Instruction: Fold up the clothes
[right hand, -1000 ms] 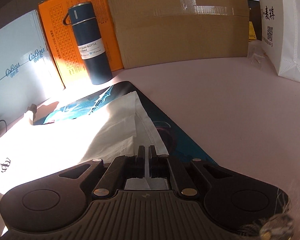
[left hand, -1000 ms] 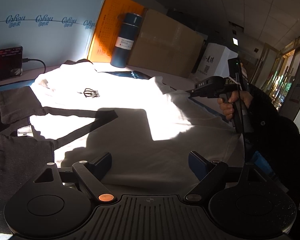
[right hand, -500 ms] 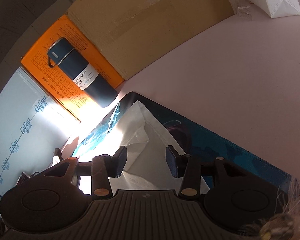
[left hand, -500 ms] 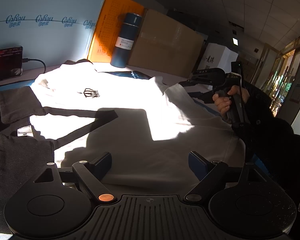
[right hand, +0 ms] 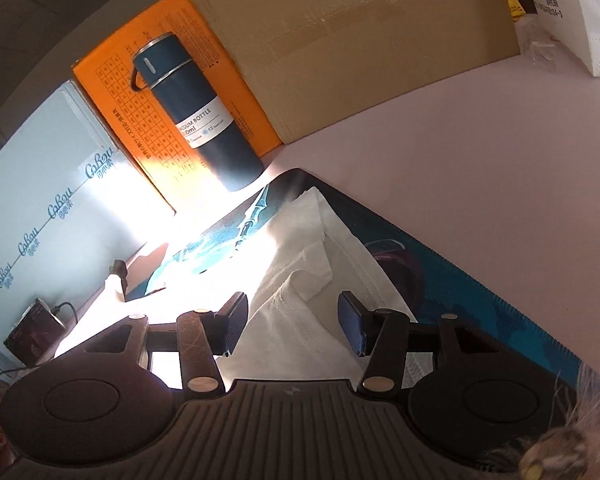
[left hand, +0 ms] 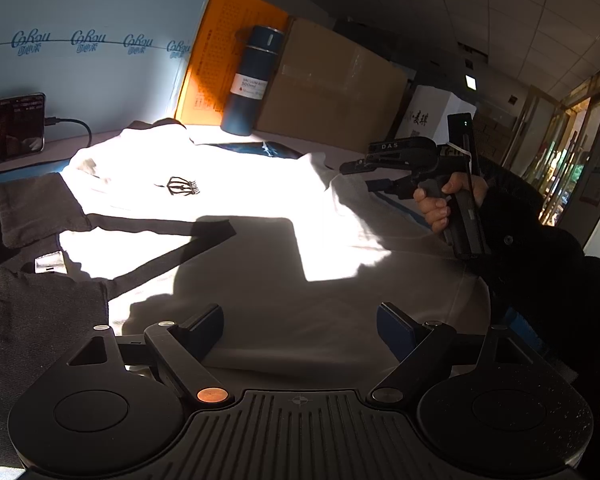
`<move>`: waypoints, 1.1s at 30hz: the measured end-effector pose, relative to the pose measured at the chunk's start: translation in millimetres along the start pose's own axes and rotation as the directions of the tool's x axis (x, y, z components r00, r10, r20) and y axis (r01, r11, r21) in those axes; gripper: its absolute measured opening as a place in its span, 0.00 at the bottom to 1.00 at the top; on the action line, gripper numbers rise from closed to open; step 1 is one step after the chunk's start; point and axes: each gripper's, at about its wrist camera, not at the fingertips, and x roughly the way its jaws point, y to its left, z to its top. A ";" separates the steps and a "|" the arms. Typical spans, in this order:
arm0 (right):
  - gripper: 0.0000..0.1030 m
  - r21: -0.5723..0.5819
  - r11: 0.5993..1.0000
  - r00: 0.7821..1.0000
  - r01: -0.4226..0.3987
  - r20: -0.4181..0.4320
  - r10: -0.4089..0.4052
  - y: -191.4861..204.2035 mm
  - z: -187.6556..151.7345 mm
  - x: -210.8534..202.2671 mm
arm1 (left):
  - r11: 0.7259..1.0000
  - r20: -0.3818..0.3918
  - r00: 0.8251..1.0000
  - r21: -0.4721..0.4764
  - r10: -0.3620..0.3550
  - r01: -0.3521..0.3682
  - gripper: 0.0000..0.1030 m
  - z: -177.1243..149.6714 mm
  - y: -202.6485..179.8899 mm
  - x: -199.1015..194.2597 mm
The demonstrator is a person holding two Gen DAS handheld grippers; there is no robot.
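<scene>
1. Since a second ago, the sleeve (right hand: pixel 300 280) is no longer being pinched; the right claw (right hand: pixel 292 322) is being held wide.
2. One white shirt (left hand: pixel 260 240) is being left spread on the bench (right hand: pixel 480 160); the left claw (left hand: pixel 300 320) is being held wide over its hem.
3. One bottle (left hand: pixel 252 80) and one grey garment (left hand: pixel 32 312) are being left nearby.

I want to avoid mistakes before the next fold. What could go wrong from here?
1. The right hand-held gripper is open over the white shirt's folded sleeve; the sleeve may spring back.
2. The grey garment's strap lies across the shirt and could be folded in.
3. The vacuum bottle stands near the collar; a wide swing might topple it.
</scene>
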 end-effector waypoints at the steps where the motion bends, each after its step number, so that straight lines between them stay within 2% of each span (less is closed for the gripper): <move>1: 0.17 -0.068 0.998 1.000 0.014 -0.005 -0.015 7.2 -2.7 2.0 | 1.000 0.000 1.000 0.000 0.000 0.000 0.84 0.2 0.1 0.0; 2: 0.05 -0.120 0.992 1.000 0.027 -0.007 -0.028 12.6 -5.9 1.9 | 1.000 0.000 1.000 0.000 0.000 0.000 0.84 0.3 0.3 -0.1; 3: 0.04 -0.145 0.989 1.000 0.029 0.000 -0.030 15.4 -8.4 -0.5 | 1.000 0.000 1.000 0.000 0.000 0.000 0.84 0.4 0.5 -0.1; 6: 0.03 -0.167 0.985 0.999 0.038 0.043 -0.031 17.4 -12.2 -16.6 | 1.000 0.001 1.000 -0.001 -0.001 0.001 0.84 0.6 0.9 -0.2; 9: 0.03 -0.142 0.989 0.997 0.048 0.068 -0.039 11.9 -11.9 -33.3 | 1.000 0.001 1.000 0.001 0.000 0.000 0.84 0.7 0.3 -0.5; 19: 0.03 -0.098 0.991 0.995 0.094 0.039 -0.090 -1.6 -26.2 -38.9 | 1.000 0.000 1.000 0.002 0.000 0.000 0.84 1.3 1.5 -0.3; 22: 0.11 -0.022 0.995 0.994 0.095 0.047 -0.094 -10.8 -22.3 -43.8 | 1.000 0.001 1.000 0.002 0.000 0.000 0.84 1.1 1.5 -0.9; 23: 0.23 -0.004 0.996 0.994 0.089 0.057 -0.088 -13.8 -21.6 -50.2 | 1.000 0.001 1.000 0.002 -0.001 0.001 0.84 1.2 1.6 -0.8; 24: 0.29 -0.003 0.996 0.993 0.092 0.074 -0.091 -14.7 -22.0 -57.5 | 1.000 0.001 1.000 0.002 0.000 0.000 0.84 1.2 1.7 -0.7; 28: 0.31 -0.072 0.990 0.989 0.120 0.097 -0.113 -12.3 -34.7 -86.7 | 1.000 0.002 1.000 0.005 0.000 0.000 0.84 1.2 1.6 -0.8; 29: 0.35 -0.089 0.988 0.989 0.124 0.089 -0.116 -11.7 -39.3 -91.6 | 1.000 0.003 1.000 0.006 0.000 0.000 0.84 1.1 1.2 -1.0; 33: 0.37 -0.155 0.974 0.986 0.164 0.052 -0.157 -7.6 -60.1 -102.3 | 1.000 0.006 1.000 0.009 0.002 -0.002 0.84 1.3 0.3 -1.6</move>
